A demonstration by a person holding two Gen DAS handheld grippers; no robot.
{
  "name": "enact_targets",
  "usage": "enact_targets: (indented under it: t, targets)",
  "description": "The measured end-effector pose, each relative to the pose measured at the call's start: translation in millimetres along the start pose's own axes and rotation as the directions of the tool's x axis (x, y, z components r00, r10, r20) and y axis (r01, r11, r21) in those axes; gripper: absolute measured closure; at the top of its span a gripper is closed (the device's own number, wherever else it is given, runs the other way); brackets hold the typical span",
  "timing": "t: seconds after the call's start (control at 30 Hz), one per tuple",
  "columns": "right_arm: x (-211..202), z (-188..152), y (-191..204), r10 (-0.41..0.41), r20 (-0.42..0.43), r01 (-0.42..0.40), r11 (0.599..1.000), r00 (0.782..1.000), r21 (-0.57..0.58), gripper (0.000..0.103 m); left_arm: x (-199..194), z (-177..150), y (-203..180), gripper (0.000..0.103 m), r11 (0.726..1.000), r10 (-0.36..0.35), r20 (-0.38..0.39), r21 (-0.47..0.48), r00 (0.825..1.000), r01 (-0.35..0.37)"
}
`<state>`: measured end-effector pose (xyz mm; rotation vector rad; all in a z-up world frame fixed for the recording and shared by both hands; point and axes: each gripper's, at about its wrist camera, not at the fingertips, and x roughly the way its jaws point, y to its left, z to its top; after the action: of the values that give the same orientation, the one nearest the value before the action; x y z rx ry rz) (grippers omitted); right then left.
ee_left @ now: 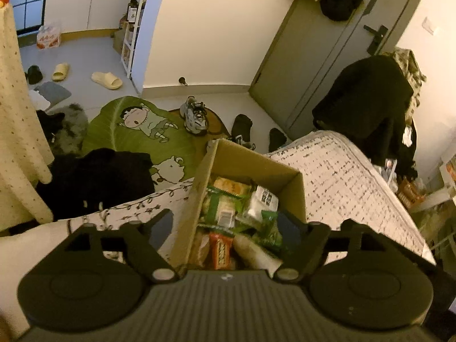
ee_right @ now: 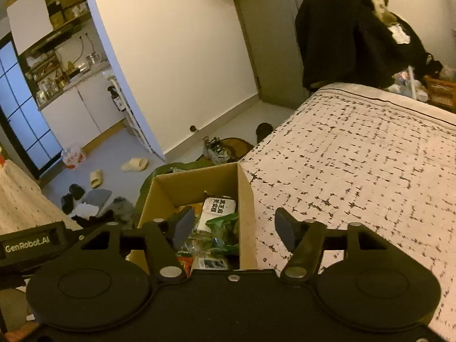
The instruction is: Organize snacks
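An open cardboard box (ee_left: 199, 182) stands on the bed, full of snack packets: green packets (ee_left: 219, 202), a white packet (ee_left: 263, 201) and a red packet (ee_left: 221, 252). The box also shows in the right wrist view (ee_right: 245, 199), with the white packet (ee_right: 218, 208) and a green packet (ee_right: 223, 228). My left gripper (ee_left: 228, 228) is open and empty, its fingers straddling the box from above. My right gripper (ee_right: 233, 228) is open and empty, left finger (ee_right: 182, 228) over the box, right finger (ee_right: 286, 232) over the bed.
The box sits at the bed's left edge; the patterned bedspread (ee_right: 356, 156) stretches right. On the floor lie a green cartoon rug (ee_left: 136, 131), sneakers (ee_left: 195, 115), slippers (ee_left: 107, 79) and dark clothes (ee_left: 97, 176). A dark coat (ee_left: 367, 108) hangs by the door.
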<state>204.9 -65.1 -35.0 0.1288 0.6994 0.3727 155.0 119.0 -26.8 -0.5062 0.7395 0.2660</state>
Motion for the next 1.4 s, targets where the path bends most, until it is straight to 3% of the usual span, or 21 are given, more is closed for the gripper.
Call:
enact_targets:
  t: [0.37,0.5,0.63,0.77,1.3,1.4]
  targets:
    - [-37,-20,-3,-0.057,0.03,0.057,0.998,0.998,0.028,0.019,-38,-13,14,0.02,0.997,0.023,-0.028,0.07,0.999,-0.021]
    - [-62,-22,3,-0.053,0.067,0.052,0.999,0.996,0.009,0.001,-55,-18,13,0.02,0.995,0.019,-0.016,0.1,1.0,-0.017]
    - [-84,-26,4,-0.055,0.103,0.054,0.998,0.993,0.013,0.0,-70,-28,11,0.016,0.992,0.006,0.001,0.125,1.0,-0.006]
    - [-104,-32,-3,-0.005,0.123,0.003,1.0,0.992,0.022,0.0,-86,-37,4,0.015,0.985,-0.004,0.039,0.17,0.999,-0.002]
    - [-165,-64,-22,-0.095,0.164,0.101,0.994,0.982,-0.027,0.0,-142,-61,-1,0.006,0.954,-0.076,0.076,0.296,0.994,0.05]
    - [-173,-65,-21,-0.09,0.181,0.095,0.995,0.979,-0.018,0.0,-150,-65,1,0.006,0.951,-0.092,0.114,0.305,0.989,0.054]
